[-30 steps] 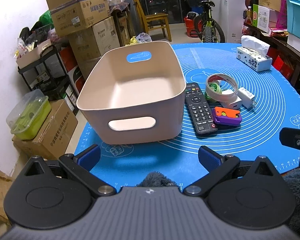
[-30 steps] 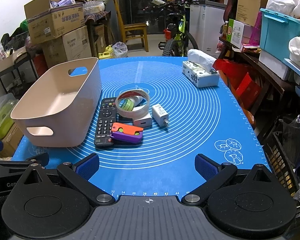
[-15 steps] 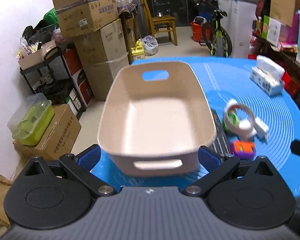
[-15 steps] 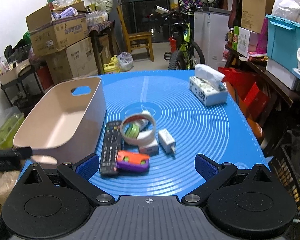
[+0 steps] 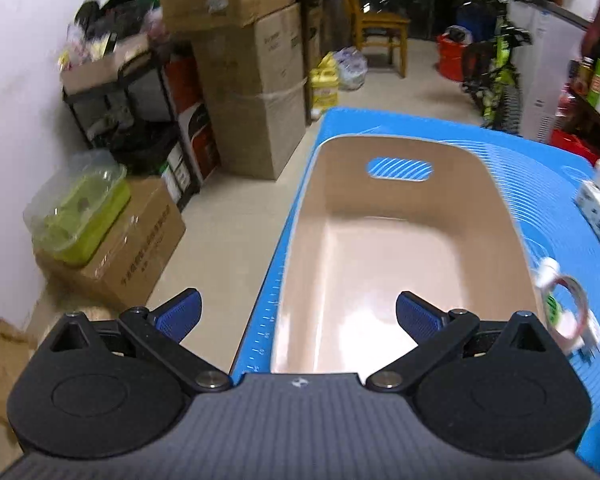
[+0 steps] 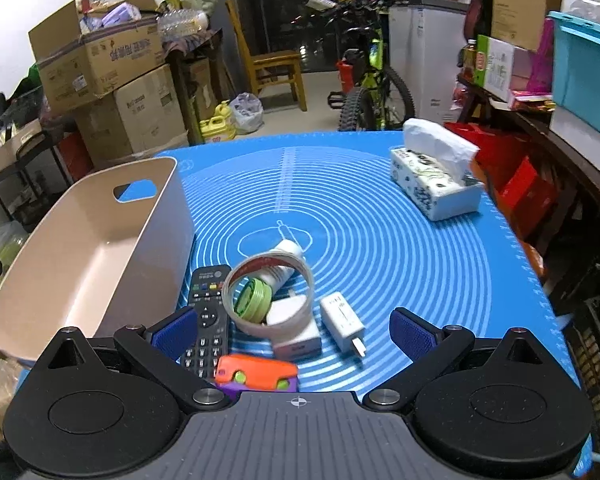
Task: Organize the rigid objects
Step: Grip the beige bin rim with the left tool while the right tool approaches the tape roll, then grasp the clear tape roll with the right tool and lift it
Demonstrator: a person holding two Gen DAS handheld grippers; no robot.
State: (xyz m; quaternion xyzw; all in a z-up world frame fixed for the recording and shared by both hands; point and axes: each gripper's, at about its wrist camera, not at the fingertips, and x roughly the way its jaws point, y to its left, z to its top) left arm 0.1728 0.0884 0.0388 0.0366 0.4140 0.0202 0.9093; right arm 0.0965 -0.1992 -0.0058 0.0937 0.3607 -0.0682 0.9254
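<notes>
A: Rigid objects sit bunched on the blue mat (image 6: 380, 240), right of the empty beige bin (image 6: 80, 256): a remote (image 6: 206, 320), a tape ring (image 6: 270, 292) around a green cap (image 6: 254, 298), a white charger (image 6: 342, 322), a white box (image 6: 296, 340) and an orange-and-purple piece (image 6: 256, 374).

B: And the grippers?

A: The right gripper (image 6: 292, 332) hangs above the pile, jaws wide apart and holding nothing. The left gripper (image 5: 298, 314) is over the bin's near end, jaws equally wide and empty.

B: What might go wrong?

A: I'd guess crowding. The remote lies just beside the bin wall with the orange piece touching it, so closing on one could drag or flip a neighbour. The tape ring leans on other things and may roll off the surface.

B: And the bin?

A: It stands near the mat's edge; a nudge from the left gripper could shove it.
</notes>
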